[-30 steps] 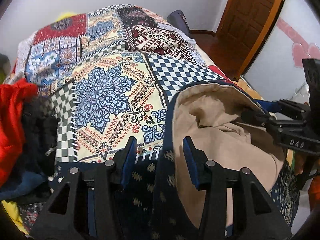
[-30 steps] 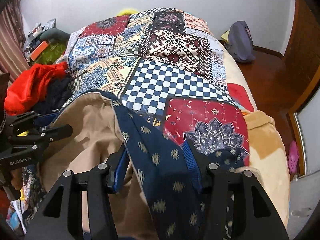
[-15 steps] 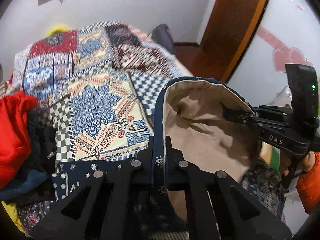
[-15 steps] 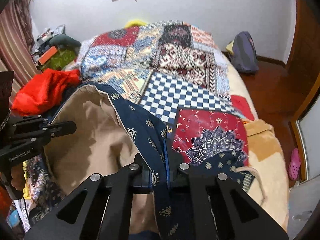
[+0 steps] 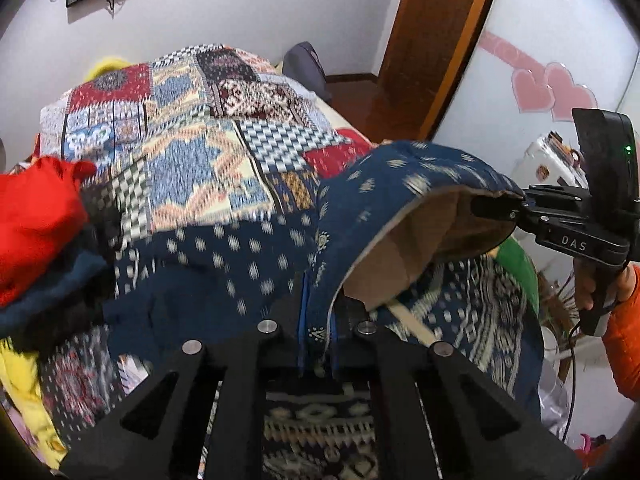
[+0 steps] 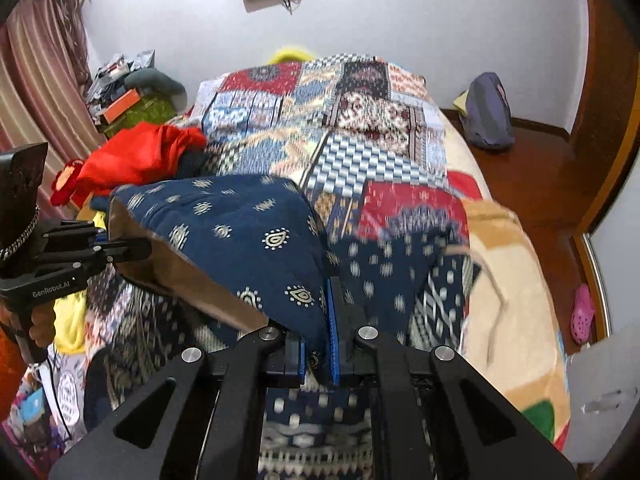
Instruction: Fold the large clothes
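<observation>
A large navy garment with pale motifs and a tan lining (image 5: 400, 200) hangs over the near end of the bed, held up between both grippers. My left gripper (image 5: 318, 340) is shut on its hem. My right gripper (image 6: 318, 354) is shut on the hem further along. In the left wrist view the right gripper (image 5: 496, 206) pinches the fabric at the right. In the right wrist view the left gripper (image 6: 124, 248) pinches the same garment (image 6: 240, 224) at the left. The rest of the garment drapes below, blurred.
The patchwork bedspread (image 5: 192, 128) covers the bed. A heap of red and dark clothes (image 5: 36, 220) lies at its left side (image 6: 132, 160). A purple bag (image 6: 490, 114) stands on the wooden floor by the far wall. A wooden door (image 5: 436, 40) is at the right.
Both grippers closed on the garment's hem a second ago. They have since lifted it higher and turned it, so the navy outside now faces up and the tan lining faces down.
</observation>
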Demonstrator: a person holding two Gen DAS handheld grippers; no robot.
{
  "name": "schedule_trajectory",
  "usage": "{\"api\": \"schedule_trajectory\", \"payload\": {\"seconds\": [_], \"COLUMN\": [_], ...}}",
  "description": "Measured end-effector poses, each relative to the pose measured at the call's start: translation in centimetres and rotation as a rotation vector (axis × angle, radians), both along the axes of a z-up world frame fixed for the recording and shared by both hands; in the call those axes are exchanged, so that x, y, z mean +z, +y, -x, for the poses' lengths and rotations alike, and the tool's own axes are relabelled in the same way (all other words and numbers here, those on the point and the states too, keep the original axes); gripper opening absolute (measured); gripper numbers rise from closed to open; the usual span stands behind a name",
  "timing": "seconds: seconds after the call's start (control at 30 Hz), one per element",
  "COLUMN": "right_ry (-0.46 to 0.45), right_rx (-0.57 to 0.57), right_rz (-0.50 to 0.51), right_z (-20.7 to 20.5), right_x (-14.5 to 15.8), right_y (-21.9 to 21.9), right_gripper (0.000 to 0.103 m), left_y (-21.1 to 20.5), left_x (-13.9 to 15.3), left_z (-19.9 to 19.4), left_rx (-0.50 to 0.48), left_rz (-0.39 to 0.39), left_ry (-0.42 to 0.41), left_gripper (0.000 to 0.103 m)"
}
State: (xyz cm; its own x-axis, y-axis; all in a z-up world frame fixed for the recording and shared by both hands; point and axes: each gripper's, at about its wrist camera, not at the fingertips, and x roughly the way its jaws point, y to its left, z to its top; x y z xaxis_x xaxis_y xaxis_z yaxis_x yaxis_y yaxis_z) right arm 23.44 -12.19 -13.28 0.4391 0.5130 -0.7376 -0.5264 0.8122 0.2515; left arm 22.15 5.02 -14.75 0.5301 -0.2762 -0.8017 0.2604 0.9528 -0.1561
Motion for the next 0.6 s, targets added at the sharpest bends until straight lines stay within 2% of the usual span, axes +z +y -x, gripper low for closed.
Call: {"api": "schedule_trajectory", "payload": {"seconds": [0.1,0.23,0.33,0.4,0.5,0.6], "right_ry": [0.029,0.061,0.089,0.081,0.027,-0.020], "right_rx": [0.003,-0.007,-0.010,-0.008,0.003,0.011], "right_rz": [-0.003,0.015,0.037,0.033,0.015,-0.004], "right_z": [1.3,2.9,3.7,4.4,5.3,5.9], "right_x": [-0.9,-1.5,-1.5,-0.9,0.7,2.3], "right_y": [-0.5,-1.1,-1.3,-1.6,-1.9,-1.8], "right_gripper": [0.008,0.010,0.026,0.042,0.048,0.049], "left_y": [-0.2,-0.4,-0.7,-0.9,-1.1,-1.4], "left_x": [-1.0,-2.1,-2.1,-1.5,0.0,2.4], "left_z": [1.4,3.2,4.4,5.2,6.2,6.9], "left_rx": [0.005,0.016,0.008,0.002,-0.005,0.004], "left_rz": [-0.002,-0.026,-0.034,-0.042,-0.055,-0.068], "left_ry": [0.039,0.064,0.067,0.058,0.012,-0.068], "left_gripper": [0.013,0.040,0.043,0.045,0.049,0.051]}}
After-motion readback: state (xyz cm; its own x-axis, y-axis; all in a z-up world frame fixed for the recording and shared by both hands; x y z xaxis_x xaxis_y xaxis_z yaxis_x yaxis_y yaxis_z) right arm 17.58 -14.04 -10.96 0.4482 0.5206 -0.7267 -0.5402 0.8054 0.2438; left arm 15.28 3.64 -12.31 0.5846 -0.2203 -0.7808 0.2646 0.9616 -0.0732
